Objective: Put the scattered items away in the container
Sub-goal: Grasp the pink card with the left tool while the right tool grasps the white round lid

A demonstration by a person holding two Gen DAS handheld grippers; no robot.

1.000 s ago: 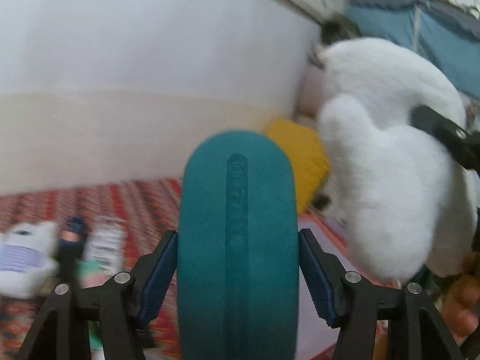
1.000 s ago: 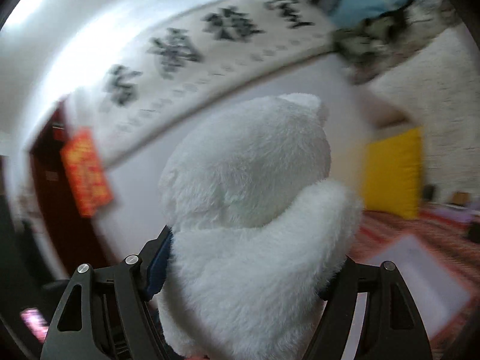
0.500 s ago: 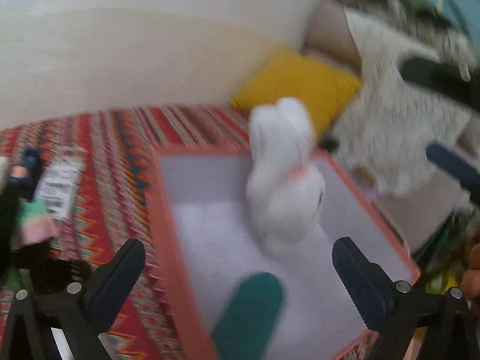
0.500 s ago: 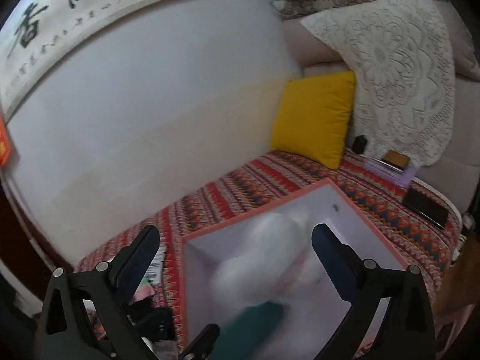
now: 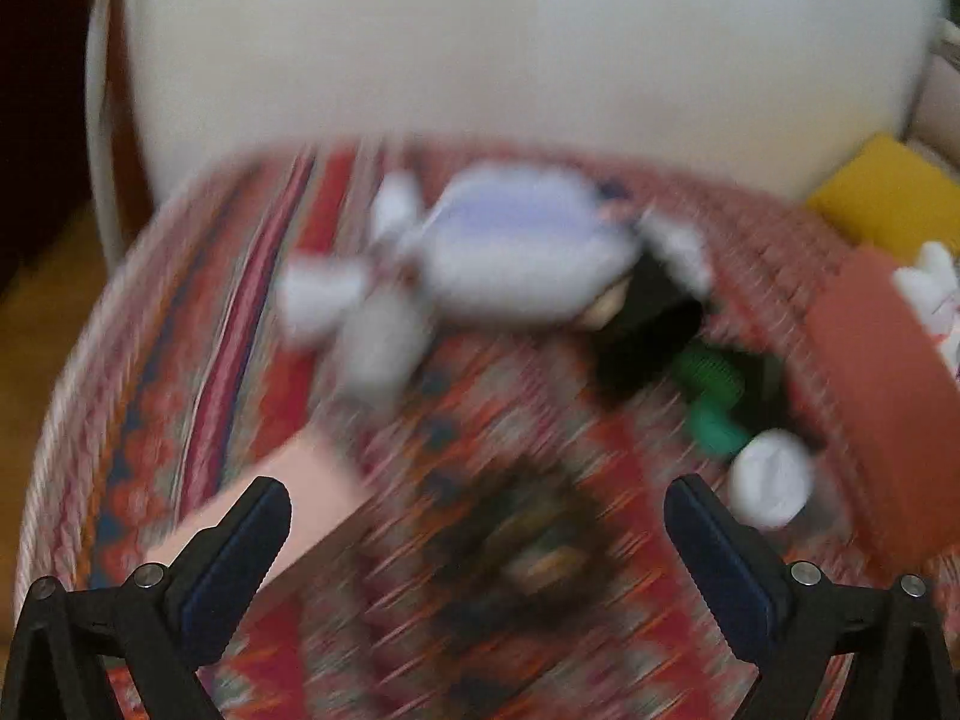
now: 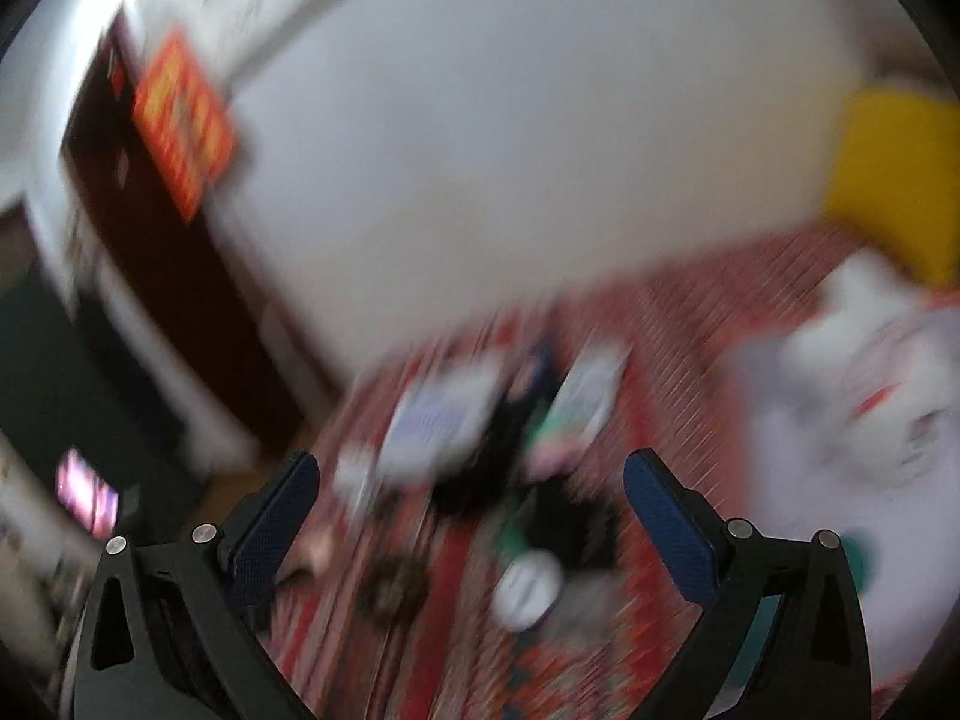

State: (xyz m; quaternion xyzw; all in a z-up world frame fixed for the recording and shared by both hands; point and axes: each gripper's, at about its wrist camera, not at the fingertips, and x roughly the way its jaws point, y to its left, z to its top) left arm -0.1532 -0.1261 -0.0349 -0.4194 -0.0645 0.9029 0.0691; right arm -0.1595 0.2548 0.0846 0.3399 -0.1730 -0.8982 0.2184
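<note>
Both views are blurred by motion. My left gripper (image 5: 477, 516) is open and empty above the patterned red cloth. Ahead of it lie a white plush with a lilac striped body (image 5: 510, 258), a black item (image 5: 642, 324), a green item (image 5: 711, 402), a white cap (image 5: 771, 480) and a pale pink flat piece (image 5: 300, 498). The orange box (image 5: 882, 384) stands at the right with the white plush rabbit (image 5: 930, 294) in it. My right gripper (image 6: 471, 501) is open and empty over the same pile: lilac plush (image 6: 438, 420), white cap (image 6: 528, 591). The box with the rabbit (image 6: 864, 372) is at the right.
A yellow cushion (image 5: 888, 198) leans by the white wall behind the box; it also shows in the right wrist view (image 6: 894, 180). A dark door with a red paper (image 6: 180, 120) is at the left. The cloth's rounded edge (image 5: 78, 396) drops off at the left.
Both grippers have let go: the teal item and the white rabbit went into the box. Both have since swung left, away from the box, toward the scattered pile.
</note>
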